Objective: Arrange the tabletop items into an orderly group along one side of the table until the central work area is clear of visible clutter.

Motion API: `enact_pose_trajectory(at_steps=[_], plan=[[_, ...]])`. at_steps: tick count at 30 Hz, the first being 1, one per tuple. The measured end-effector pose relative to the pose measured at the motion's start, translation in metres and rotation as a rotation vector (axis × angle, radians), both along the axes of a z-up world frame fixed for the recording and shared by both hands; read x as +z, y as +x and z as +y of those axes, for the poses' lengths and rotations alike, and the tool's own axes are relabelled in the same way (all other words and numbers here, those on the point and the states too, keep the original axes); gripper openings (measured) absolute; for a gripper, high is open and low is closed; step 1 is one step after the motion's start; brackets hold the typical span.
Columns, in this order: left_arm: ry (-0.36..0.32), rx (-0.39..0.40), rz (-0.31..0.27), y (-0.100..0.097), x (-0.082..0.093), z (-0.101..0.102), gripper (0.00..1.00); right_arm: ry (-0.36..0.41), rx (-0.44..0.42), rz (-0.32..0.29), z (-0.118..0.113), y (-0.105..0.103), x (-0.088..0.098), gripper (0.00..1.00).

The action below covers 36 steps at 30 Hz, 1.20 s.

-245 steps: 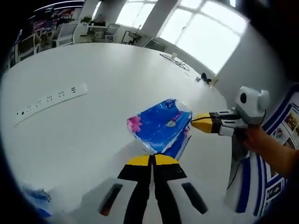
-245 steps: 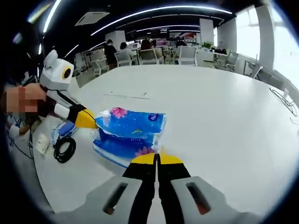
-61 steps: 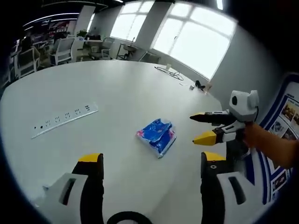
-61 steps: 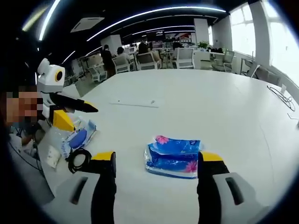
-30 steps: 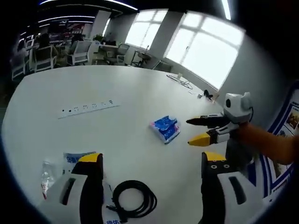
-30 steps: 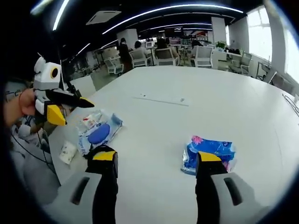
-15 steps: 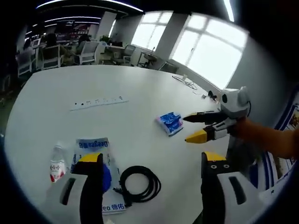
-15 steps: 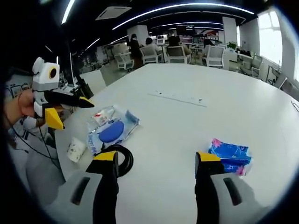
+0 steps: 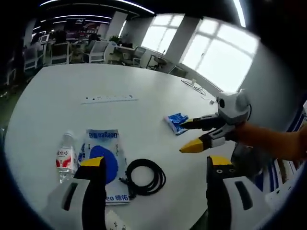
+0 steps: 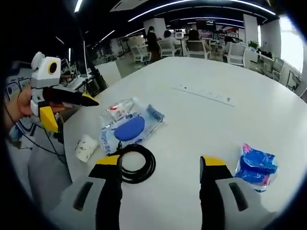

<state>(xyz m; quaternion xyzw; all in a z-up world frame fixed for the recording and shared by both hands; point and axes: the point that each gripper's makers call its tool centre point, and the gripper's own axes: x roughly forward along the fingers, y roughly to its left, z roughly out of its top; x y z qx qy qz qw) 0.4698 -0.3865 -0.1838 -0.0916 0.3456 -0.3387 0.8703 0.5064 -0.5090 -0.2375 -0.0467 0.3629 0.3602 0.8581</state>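
Note:
My left gripper [image 9: 156, 163] is open over the near table edge, with its yellow-tipped jaws on either side of a coiled black cable [image 9: 145, 176]. Left of the cable lie a white and blue packet [image 9: 101, 162] and a small water bottle [image 9: 65, 157]. A blue tissue pack [image 9: 176, 121] sits farther out, just beyond my right gripper [image 9: 188, 135], which comes in open from the right. In the right gripper view my right gripper [image 10: 160, 162] is open above the black cable [image 10: 135, 164]; the packet [image 10: 128, 127], the bottle [image 10: 116, 110] and a white paper wad [image 10: 87, 146] lie beyond, the tissue pack [image 10: 256, 167] at right, and the left gripper [image 10: 64, 109] open at left.
A long white power strip [image 9: 109, 98] lies across the middle of the white table [image 9: 72, 81], seen also as the strip [image 10: 205, 94] in the right gripper view. Office chairs and desks [image 10: 192, 48] stand beyond the far edge. A person's hand and sleeve [image 9: 268, 143] hold the right gripper.
Both grippers let go of the blue tissue pack and opened. They have since drawn back toward the near table edge, bringing the cable, packet, bottle and paper wad into view.

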Motion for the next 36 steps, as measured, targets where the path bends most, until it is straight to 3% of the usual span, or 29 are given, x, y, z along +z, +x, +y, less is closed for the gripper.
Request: enact_pose_trajectory(at_steps=[19, 36], plan=[[-0.013, 0.052, 0.004, -0.01, -0.004, 0.024, 0.88, -0.075, 0.116, 0.053, 0.04, 0.007, -0.033, 0.6], [-0.039, 0.11, 0.01, -0.01, -0.01, 0.044, 0.87, -0.147, 0.202, 0.117, 0.066, 0.009, -0.07, 0.46]])
